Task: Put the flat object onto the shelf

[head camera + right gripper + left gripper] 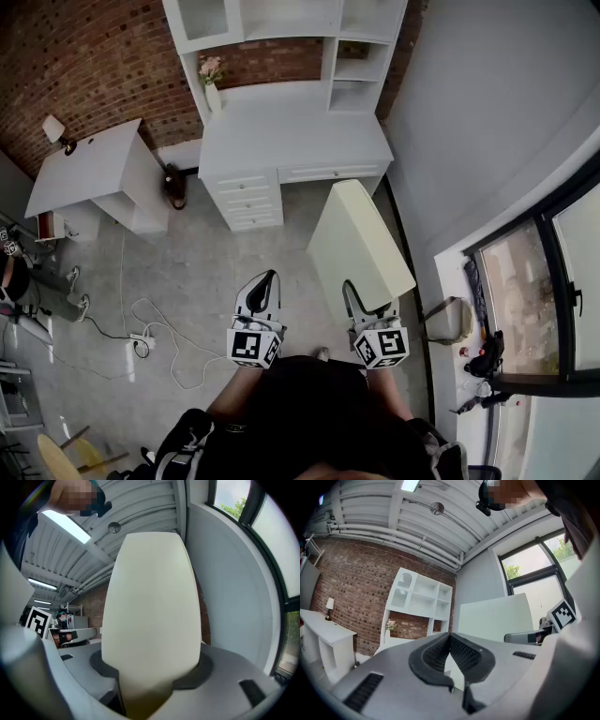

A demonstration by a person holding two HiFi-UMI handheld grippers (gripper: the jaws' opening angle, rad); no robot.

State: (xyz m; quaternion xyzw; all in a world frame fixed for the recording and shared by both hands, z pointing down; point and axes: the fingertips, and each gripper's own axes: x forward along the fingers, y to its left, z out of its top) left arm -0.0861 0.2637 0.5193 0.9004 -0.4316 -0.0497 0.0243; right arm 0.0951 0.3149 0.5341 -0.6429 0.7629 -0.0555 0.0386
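A cream flat board (361,244) stands on edge over the floor, and my right gripper (367,305) is shut on its near end. In the right gripper view the board (150,597) rises from between the jaws of that gripper (147,686) and fills the middle. My left gripper (265,286) hangs to the left of the board, shut with nothing in it; its fingertips (451,641) meet. The white shelf unit (281,23) stands on a white desk (291,136) against the brick wall ahead, and shows as the shelf unit (421,597) left of the board (497,616).
A vase of flowers (211,82) stands on the desk's left. A second white desk (94,169) with a lamp is at far left. Cables and a power strip (141,342) lie on the floor. A grey wall and window (553,272) close the right side.
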